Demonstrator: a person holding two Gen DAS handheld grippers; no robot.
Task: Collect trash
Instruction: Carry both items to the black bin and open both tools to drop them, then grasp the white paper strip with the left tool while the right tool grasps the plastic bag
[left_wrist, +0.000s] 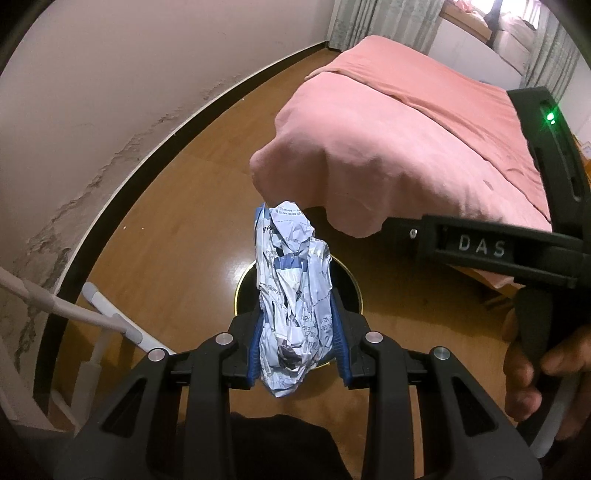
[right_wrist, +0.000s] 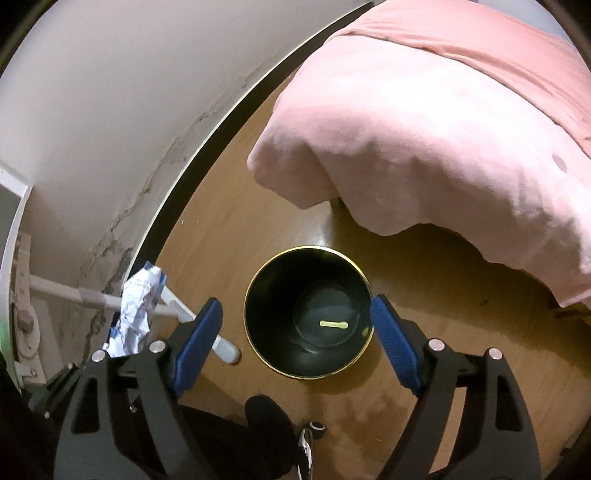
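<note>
My left gripper is shut on a crumpled blue-and-white printed paper, held above a round black bin with a gold rim on the wooden floor. The paper hides most of the bin in the left wrist view. In the right wrist view the bin stands open below, with a small yellow strip on its bottom. My right gripper is open and empty, its blue pads spread above the bin. The held paper shows at the left of that view.
A bed with a pink cover overhangs the floor just beyond the bin. A white wall with a dark baseboard runs along the left. A white tube frame leans by the wall. The right gripper's black body crosses the right side.
</note>
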